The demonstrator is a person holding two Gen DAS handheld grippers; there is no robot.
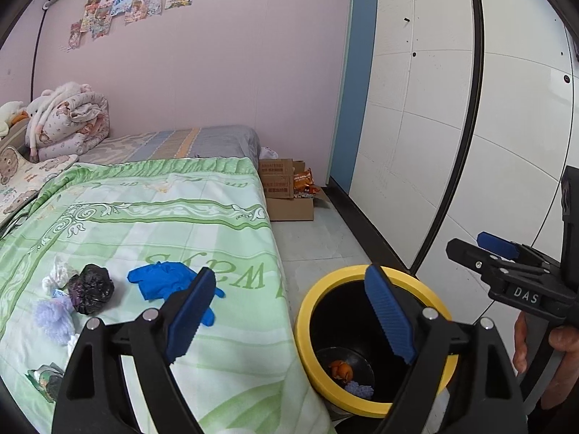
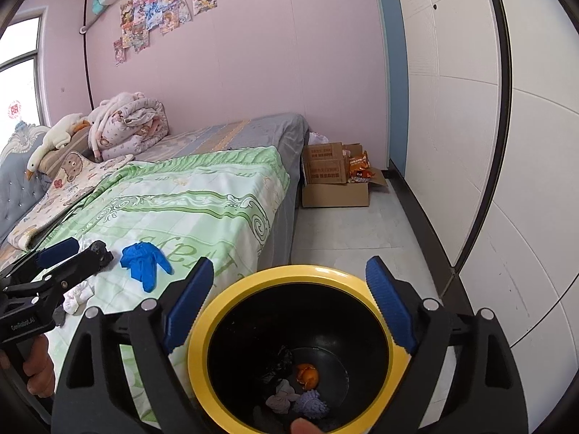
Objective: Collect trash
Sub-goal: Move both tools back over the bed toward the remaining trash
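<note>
The left gripper (image 1: 291, 316) has its jaws spread wide with nothing between them, hanging over the bed's edge where the green blanket (image 1: 173, 217) meets the yellow-rimmed bin (image 1: 307, 311). The right gripper (image 2: 289, 311) is likewise spread and empty, poised right above the bin's mouth. No earlier view is given, so I judge only the present state.

Just ahead and left of the left gripper lies a crumpled blue glove (image 1: 163, 280), partly hidden behind its left finger. Further left sit a black crumpled bag (image 1: 90, 287), a white wad (image 1: 56, 276), a lilac fluffy ball (image 1: 52, 316) and a small wrapper (image 1: 45, 379) near the blanket's corner.

All of this looks light, soft and limp. The glove would likely drape and slip, so pinching its bunched middle seems safest; the bag and wad should squash under a firm squeeze at their bulk.

Inside the bin lie orange peel (image 2: 307, 376), a lilac ball (image 2: 311, 403) and a pale scrap (image 2: 280, 399).
</note>
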